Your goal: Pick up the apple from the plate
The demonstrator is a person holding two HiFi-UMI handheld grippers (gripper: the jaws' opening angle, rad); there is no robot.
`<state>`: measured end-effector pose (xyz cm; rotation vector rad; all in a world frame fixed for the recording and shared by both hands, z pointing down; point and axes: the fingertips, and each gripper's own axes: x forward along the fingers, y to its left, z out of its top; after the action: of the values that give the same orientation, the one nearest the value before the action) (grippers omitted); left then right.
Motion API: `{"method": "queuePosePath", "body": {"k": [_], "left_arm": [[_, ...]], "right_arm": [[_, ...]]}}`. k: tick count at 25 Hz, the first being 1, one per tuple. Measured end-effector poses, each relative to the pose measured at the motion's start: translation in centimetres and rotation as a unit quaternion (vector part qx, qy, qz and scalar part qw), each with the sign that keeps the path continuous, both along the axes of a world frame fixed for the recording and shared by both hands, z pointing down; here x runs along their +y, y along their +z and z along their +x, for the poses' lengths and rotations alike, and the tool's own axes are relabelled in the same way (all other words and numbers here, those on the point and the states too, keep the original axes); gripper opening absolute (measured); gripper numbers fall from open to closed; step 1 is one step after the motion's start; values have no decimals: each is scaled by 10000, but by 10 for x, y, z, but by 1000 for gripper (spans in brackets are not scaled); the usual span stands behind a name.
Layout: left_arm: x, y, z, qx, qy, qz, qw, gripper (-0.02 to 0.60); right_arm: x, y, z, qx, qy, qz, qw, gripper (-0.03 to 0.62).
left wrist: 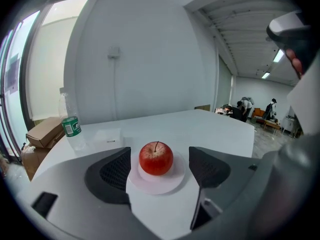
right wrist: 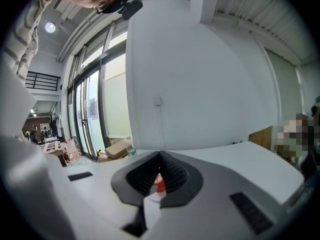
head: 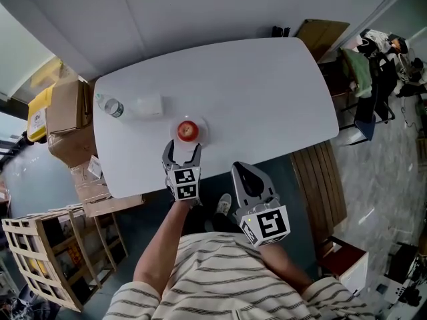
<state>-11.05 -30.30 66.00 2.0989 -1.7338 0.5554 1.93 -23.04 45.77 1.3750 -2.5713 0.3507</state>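
At the bench's near edge, the left hand-held gripper (head: 183, 152) stood released, jaws wide apart and aimed at the apple (left wrist: 156, 158), its pads touching nothing. The apple sat upright on a small white plate (left wrist: 159, 189) just beyond the jaw tips, close to the front edge of the bench (head: 267, 92). Off that edge, to the right and nearer the person, the right hand-held gripper (head: 245, 172) was clenched on nothing, jaws all but together. Left of the plate lay a pale packet (head: 149, 105) and, nearer the left edge, a bottle (head: 111, 107). Behind and right of the plate, open white top stretched to the rounded far corner. Cardboard boxes (head: 67, 109) crowded the floor past the left edge.
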Motion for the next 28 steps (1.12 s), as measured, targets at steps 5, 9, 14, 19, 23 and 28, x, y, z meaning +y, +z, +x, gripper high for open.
{"method": "queuePosePath", "body": {"k": [5,9,14,19,23,28], "left_arm": [[-11,21,-2,14,73,-205,9998,365],[-16,35,-2,18,126,-425,9990,377],[-26,50,-3,-26,151,-527,9985,379],[-34,64,-3,1,208,-615,9979,379],[-38,67,-2,-59,279,-674,9973,377],[-41,74,-3,-138,256,-688,9972,377]], "right_arm": [[-4,4,-2,10,1,-35,10000,12],[-7,7,-4,27,1,-85,10000,12],[-10,6,-8,22,-25,-87,10000,12],[-12,9,-12,30,-77,-110,9999,12],[-14,12,-11,62,-63,-147,9999,12],[-18,14,-8,75,-37,-153,9998,12]]}}
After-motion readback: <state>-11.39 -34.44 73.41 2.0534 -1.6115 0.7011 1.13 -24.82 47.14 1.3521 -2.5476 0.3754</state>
